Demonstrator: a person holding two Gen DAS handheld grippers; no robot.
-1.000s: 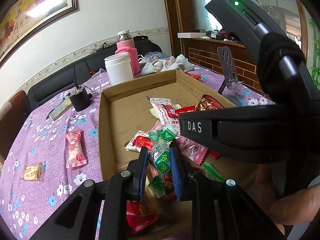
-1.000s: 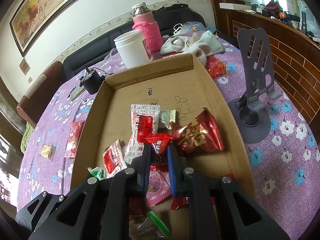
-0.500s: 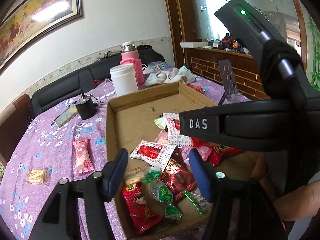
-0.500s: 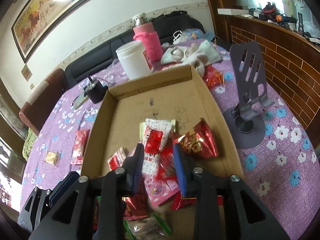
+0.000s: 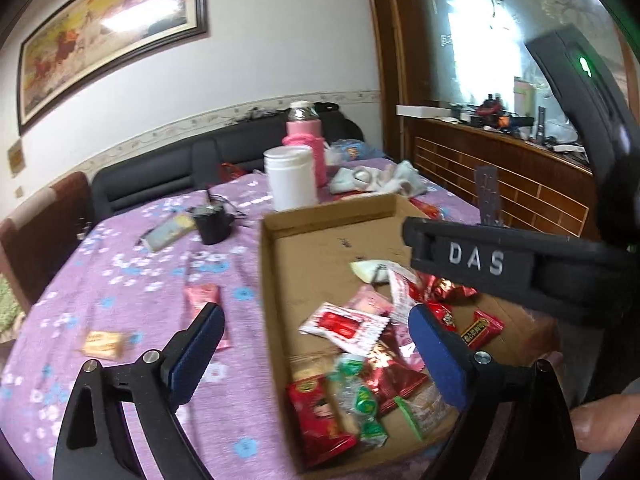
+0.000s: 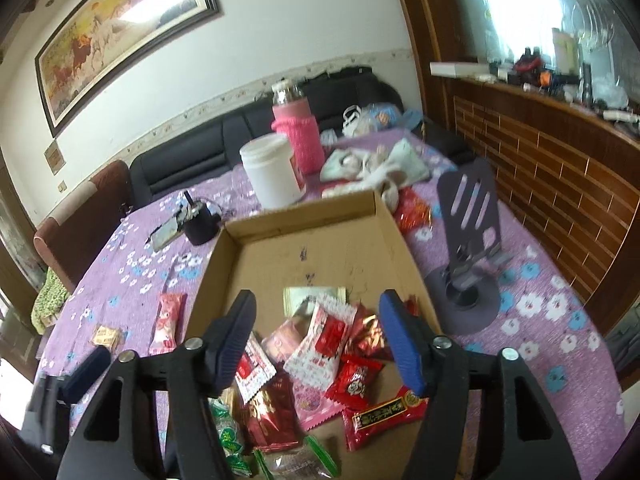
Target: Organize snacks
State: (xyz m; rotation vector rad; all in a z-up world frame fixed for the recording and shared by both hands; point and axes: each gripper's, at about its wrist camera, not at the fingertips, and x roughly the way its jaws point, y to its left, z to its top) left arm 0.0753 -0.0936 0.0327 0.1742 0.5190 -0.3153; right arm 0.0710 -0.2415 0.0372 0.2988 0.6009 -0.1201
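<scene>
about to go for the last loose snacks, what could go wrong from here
1. The pink snack packet and small tan candy lie on the tablecloth outside the cardboard box; they could be missed.
2. Snacks pile at the box's near edge; a hand-held gripper passing low could knock some out.

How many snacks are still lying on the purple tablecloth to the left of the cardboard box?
2: a pink packet beside the cardboard box, and a small tan candy farther left. Others may be hidden behind the grippers.

Matt cardboard tray (image 6: pixel 224 264), glossy foil-and-plastic snack wrappers (image 6: pixel 328 340), floral cloth tablecloth (image 6: pixel 540 340)
</scene>
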